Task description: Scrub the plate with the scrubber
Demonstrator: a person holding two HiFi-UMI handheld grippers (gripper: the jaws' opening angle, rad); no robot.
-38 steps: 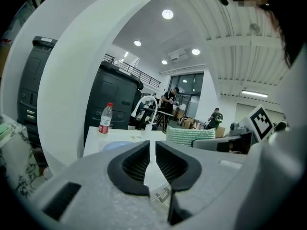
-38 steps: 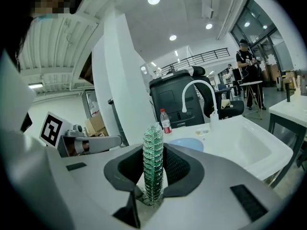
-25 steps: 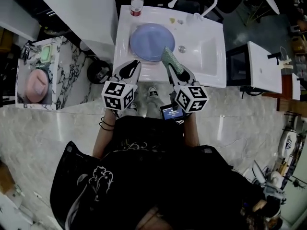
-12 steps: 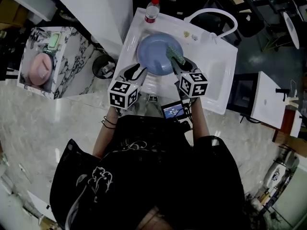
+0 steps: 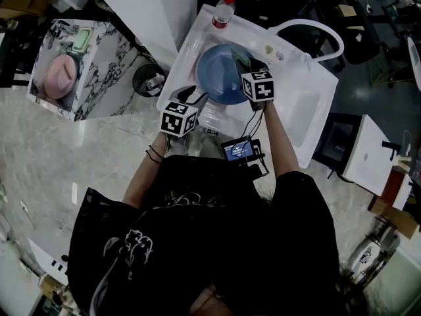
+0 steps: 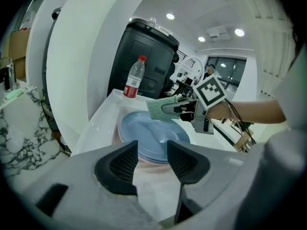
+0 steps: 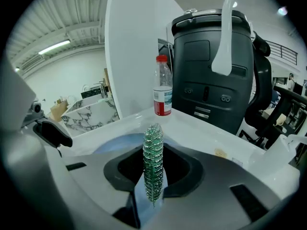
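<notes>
Where the plate lies: the blue plate (image 5: 217, 81) sits flat in the sink (image 5: 309, 101) basin, upper centre of the head view.
Scrubber: the green scrubber (image 7: 153, 166) stands on edge, pinched in the right gripper (image 7: 153, 186), over the plate's upper right part. I cannot tell whether it touches.
Left gripper: the left gripper (image 6: 152, 158) is at the plate's lower left, by the sink's near edge. Its jaws have just been opening and stand wide, with nothing between them and the plate rim just beyond.
Bottle: the bottle (image 5: 222, 12) stands at the sink's upper left corner, apart from the plate.
Done: the scrubber is in hand and over the plate.
Left: apparently all the scrubbing, since no suds or streaks show. The left gripper looks placed to steady the rim.
</notes>
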